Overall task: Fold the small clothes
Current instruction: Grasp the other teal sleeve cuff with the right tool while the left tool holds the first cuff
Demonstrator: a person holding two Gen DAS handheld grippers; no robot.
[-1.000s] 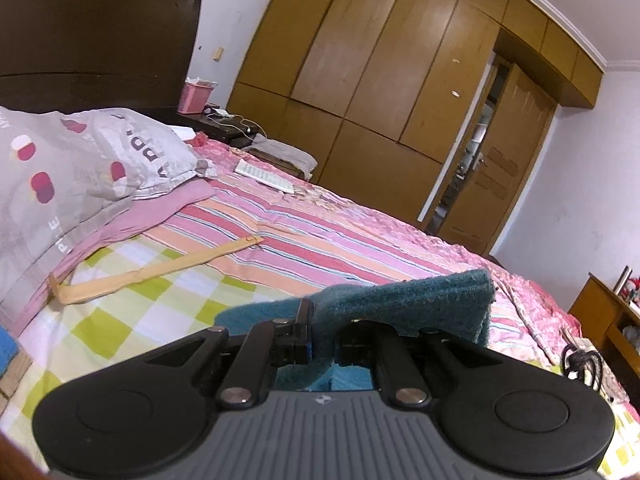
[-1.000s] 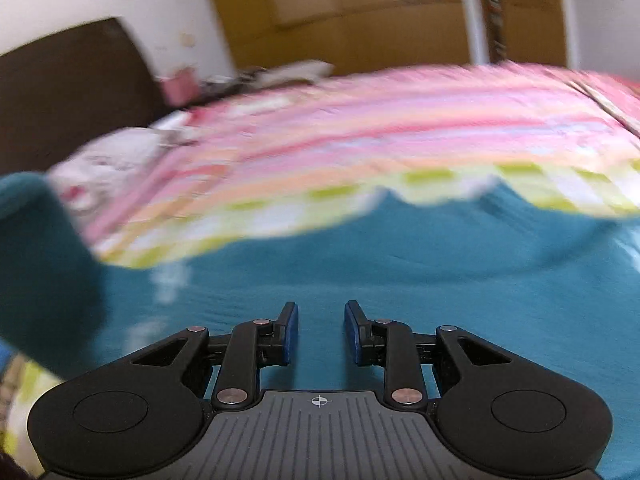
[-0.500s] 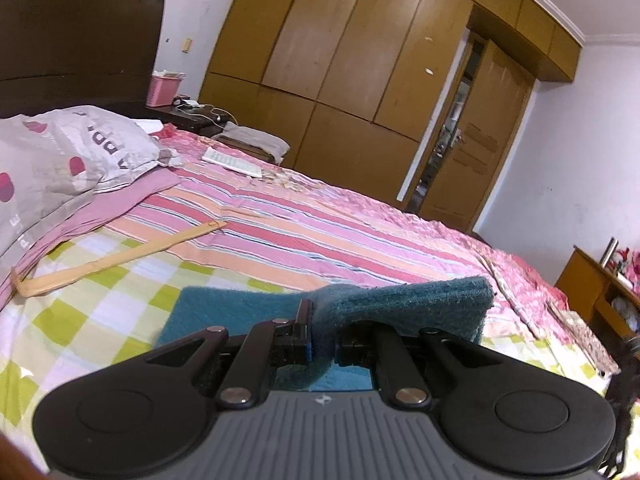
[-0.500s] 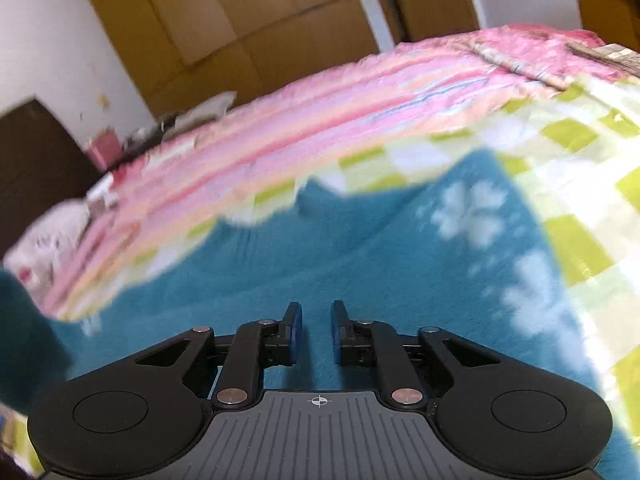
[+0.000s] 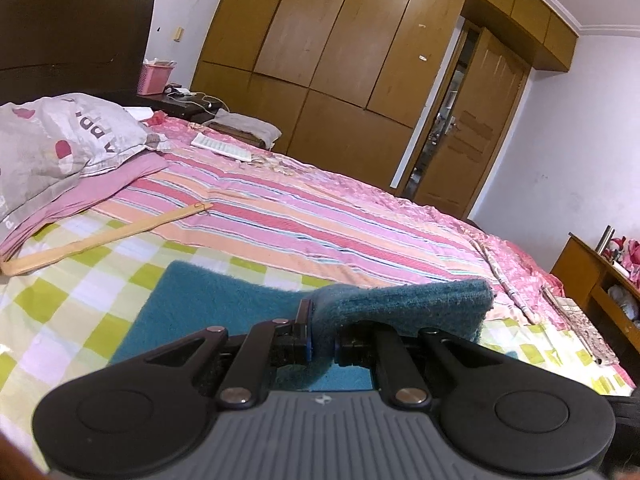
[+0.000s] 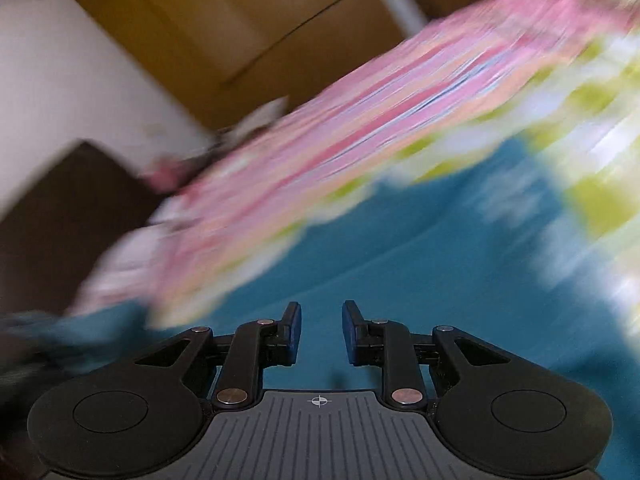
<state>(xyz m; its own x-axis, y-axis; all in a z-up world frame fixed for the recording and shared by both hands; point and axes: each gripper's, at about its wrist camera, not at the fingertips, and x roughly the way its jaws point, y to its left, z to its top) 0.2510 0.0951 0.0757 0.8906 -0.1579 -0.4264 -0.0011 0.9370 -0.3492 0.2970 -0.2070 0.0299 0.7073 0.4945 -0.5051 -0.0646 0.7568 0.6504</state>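
A small teal fleece garment (image 5: 208, 300) lies on the checked green-and-white sheet of the bed. My left gripper (image 5: 323, 334) is shut on a folded edge of the garment (image 5: 404, 304), which it holds raised just above the rest of the cloth. In the blurred right wrist view the same teal garment (image 6: 400, 280) spreads under my right gripper (image 6: 321, 334), whose jaws stand apart with nothing between them, low over the cloth.
The bed has a pink striped cover (image 5: 300, 216) beyond the checked sheet (image 5: 80, 300). A grey pillow (image 5: 52, 148) lies at the left and a tan strap (image 5: 108, 236) on the sheet. Wooden wardrobes (image 5: 340, 40) and a nightstand (image 5: 176, 100) stand behind; a wooden cabinet (image 5: 592, 280) at right.
My right gripper has opened wider and swung, so its view is tilted and blurred. My left gripper keeps its hold on the teal edge, and its view has shifted, with the pillow now further left.
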